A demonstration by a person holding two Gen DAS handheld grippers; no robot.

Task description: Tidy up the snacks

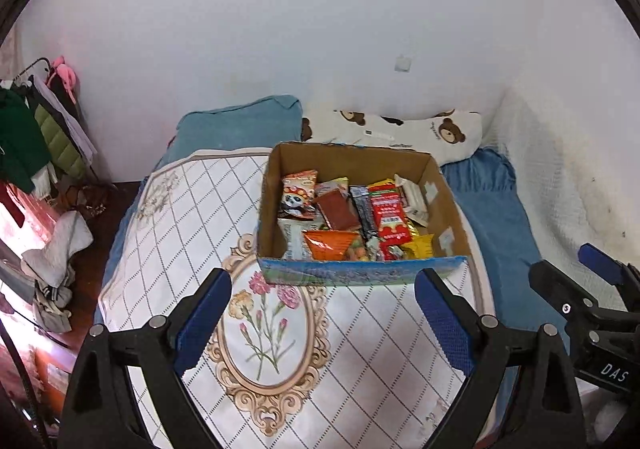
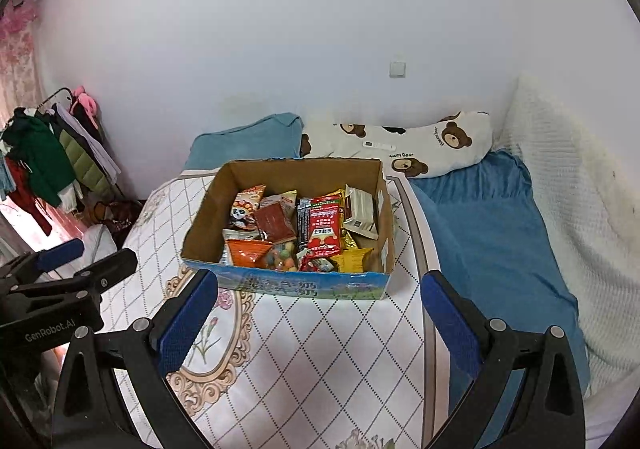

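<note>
An open cardboard box stands on a white patterned cloth on the bed. It holds several snack packets: a panda packet, a red packet, an orange packet and a yellow one. My left gripper is open and empty, just short of the box's front wall. My right gripper is open and empty, also in front of the box. Each gripper shows at the edge of the other's view.
A blue sheet covers the bed to the right. A bear-print pillow and a blue pillow lie behind the box by the white wall. A clothes rack stands on the left, with clutter on the floor below.
</note>
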